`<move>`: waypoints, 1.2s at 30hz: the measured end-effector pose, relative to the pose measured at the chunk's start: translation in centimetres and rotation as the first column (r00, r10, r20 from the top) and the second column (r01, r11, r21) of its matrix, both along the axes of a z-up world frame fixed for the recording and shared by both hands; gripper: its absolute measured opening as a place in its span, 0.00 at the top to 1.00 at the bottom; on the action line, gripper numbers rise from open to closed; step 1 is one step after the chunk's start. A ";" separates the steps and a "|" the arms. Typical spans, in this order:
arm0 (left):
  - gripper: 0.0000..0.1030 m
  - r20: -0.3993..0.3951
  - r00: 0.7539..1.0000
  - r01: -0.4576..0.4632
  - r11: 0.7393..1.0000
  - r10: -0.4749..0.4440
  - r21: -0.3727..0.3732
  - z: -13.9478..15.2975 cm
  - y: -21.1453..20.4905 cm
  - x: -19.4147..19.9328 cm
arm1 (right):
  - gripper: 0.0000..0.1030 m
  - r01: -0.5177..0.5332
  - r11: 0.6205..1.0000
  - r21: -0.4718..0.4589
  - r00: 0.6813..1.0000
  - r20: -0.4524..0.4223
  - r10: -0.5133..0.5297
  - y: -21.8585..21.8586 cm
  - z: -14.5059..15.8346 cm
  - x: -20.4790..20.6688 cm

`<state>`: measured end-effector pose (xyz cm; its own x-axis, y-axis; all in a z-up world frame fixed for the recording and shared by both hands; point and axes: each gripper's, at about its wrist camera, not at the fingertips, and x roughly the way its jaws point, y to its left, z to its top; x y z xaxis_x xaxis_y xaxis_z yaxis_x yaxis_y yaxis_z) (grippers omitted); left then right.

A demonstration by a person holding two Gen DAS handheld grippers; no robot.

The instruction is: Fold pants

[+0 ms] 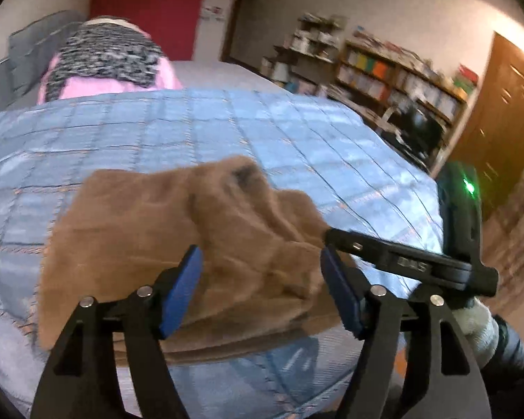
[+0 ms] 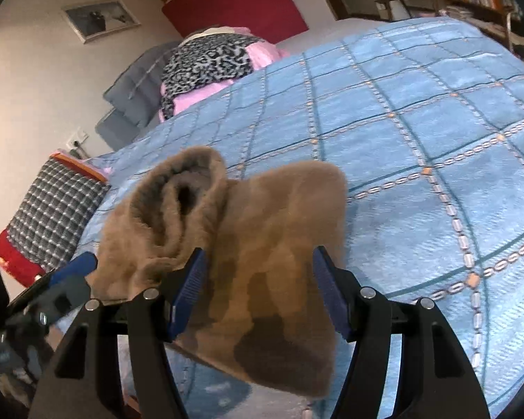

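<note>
Right now both claws sit with their blue-padded jaws spread apart, gripping nothing. The left claw (image 1: 260, 291) hovers over the near edge of the bed, and the brown fleece pants (image 1: 178, 244) lie bunched on the blue quilted bedspread (image 1: 227, 129) directly ahead of it and partly between its jaws; whether the pads actually touch the cloth cannot be told. The fabric spreads flatter to the left of this claw and heaps into folds ahead and to the right, with a dark opening at the far end of the heap. Just to the right of the left claw, the right claw (image 1: 326, 235) reaches in from the side, its black finger tip lying at the right edge of the pants.

From the right wrist camera, the right claw (image 2: 258, 291) also stands open, with the pants (image 2: 262, 244) filling the gap between its jaws and hanging a little over the bed edge below. Ahead and to the left, a rolled tube of the fabric shows a dark hollow. The left claw (image 2: 74, 267) enters at the lower left, one blue pad close beside the cloth.

Far ahead of both claws, a pink and leopard-print bundle (image 2: 209, 66) rests at the head of the bed. A checked cushion (image 2: 52, 213) lies well to the left, off the bedspread.
</note>
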<state>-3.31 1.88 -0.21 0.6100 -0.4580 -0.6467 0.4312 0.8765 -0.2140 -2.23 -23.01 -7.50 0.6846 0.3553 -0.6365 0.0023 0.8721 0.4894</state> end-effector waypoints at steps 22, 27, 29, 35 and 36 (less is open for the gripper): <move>0.18 -0.005 0.992 -0.124 0.992 0.124 0.006 -2.1 5.5 1.3 | 0.55 -0.236 0.967 -0.094 0.969 0.052 0.242 9.1 3.2 4.2; 0.18 -0.006 0.989 -0.148 0.989 0.148 0.002 -2.4 6.6 1.5 | 0.76 -0.272 0.952 -0.140 0.962 -0.006 0.273 10.3 1.9 4.8; 0.18 -0.008 0.988 -0.155 0.988 0.155 -0.001 -2.5 7.0 1.7 | 0.83 -0.291 0.947 -0.134 0.956 -0.006 0.293 10.3 2.1 4.3; 0.18 -0.001 0.989 -0.148 0.989 0.148 -0.015 -2.1 6.9 2.0 | 0.88 -0.294 0.954 -0.061 0.954 0.041 0.297 9.1 4.1 1.7; 0.18 0.002 0.990 -0.143 0.990 0.143 -0.016 -2.0 6.8 1.9 | 0.88 -0.289 0.956 -0.047 0.956 0.043 0.291 8.8 4.3 1.3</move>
